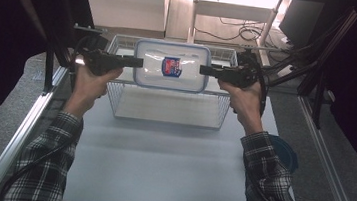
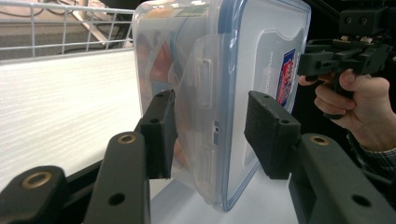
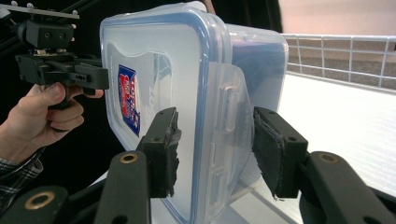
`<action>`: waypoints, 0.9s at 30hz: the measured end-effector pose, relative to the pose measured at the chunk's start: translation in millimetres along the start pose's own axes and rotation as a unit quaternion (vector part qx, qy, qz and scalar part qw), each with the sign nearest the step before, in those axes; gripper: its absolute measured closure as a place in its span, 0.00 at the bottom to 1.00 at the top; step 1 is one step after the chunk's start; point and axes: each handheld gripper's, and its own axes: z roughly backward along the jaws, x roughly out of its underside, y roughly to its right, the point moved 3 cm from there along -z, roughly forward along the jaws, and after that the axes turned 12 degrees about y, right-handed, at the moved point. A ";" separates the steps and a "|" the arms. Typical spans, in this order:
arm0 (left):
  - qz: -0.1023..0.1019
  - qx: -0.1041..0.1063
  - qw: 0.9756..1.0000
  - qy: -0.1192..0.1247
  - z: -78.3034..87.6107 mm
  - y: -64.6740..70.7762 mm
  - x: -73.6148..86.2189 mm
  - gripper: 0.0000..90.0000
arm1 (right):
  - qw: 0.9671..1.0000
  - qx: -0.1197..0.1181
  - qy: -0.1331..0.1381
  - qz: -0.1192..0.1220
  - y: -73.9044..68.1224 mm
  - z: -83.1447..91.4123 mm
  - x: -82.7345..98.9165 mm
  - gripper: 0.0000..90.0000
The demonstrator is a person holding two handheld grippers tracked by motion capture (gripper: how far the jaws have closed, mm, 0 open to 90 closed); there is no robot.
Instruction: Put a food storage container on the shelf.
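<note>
Both hands are carrying the clear rectangular plastic container with the blue-rimmed lid [image 1: 171,65], top centre of the high view, above the white wire basket [image 1: 166,121]. The left gripper [image 1: 137,62] and right gripper [image 1: 205,70] each look clamped on an end latch. I'd keep both level and lower together, or it'll twist loose.

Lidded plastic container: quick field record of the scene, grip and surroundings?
item: clear plastic container with blue-rimmed clip lid, red-blue label on lid
position: held over wire basket, apparently clear of its floor
left gripper: jaws clamped on one end, at the clip flap
right gripper: jaws clamped on opposite end
nearby: blue round thing by right sleeve
</note>
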 end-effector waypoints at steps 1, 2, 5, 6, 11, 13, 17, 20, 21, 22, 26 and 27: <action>0.002 -0.001 1.000 -0.001 -1.0 -2.1 -0.1 0.60 | 1.000 0.001 -0.001 -0.002 1.5 -1.4 0.1 0.57; 0.006 -0.002 1.000 0.001 -2.3 -4.1 -0.1 0.60 | 1.000 0.002 -0.004 -0.005 2.8 -2.7 0.2 0.57; 0.009 -0.006 1.000 0.001 -4.6 -8.3 0.0 0.60 | 1.000 0.006 -0.007 -0.008 7.3 -7.5 0.4 0.57; 0.013 -0.007 1.000 0.001 -5.6 -9.7 0.3 0.60 | 1.000 0.006 -0.007 -0.009 8.1 -8.6 0.4 0.57; 0.025 -0.015 1.000 0.002 -7.8 -13.9 1.0 0.59 | 1.000 0.011 -0.012 -0.016 13.4 -15.6 0.5 0.56; 0.029 -0.016 0.999 0.005 -8.2 -15.4 1.1 0.59 | 1.000 0.011 -0.013 -0.017 14.2 -16.4 0.5 0.56; 0.030 -0.021 0.999 0.007 -9.4 -15.8 0.6 0.59 | 1.000 0.017 -0.012 -0.023 15.8 -18.8 -0.8 0.55; 0.027 -0.023 0.999 0.011 -10.3 -15.4 0.8 0.58 | 0.999 0.018 -0.009 -0.027 16.4 -19.6 -0.5 0.55; 0.022 -0.025 0.999 0.010 -10.6 -15.2 0.9 0.57 | 0.999 0.021 -0.009 -0.027 16.3 -19.8 -0.5 0.54; 0.017 -0.028 0.999 0.010 -11.2 -14.7 1.2 0.57 | 0.999 0.023 -0.009 -0.027 16.0 -20.2 -0.4 0.54; 0.010 -0.032 0.999 0.011 -12.4 -14.6 1.3 0.55 | 0.999 0.030 -0.014 -0.020 15.2 -21.8 -0.8 0.52; 0.010 -0.031 0.999 0.011 -12.4 -14.9 1.4 0.55 | 0.999 0.030 -0.014 -0.020 15.2 -21.8 -0.8 0.52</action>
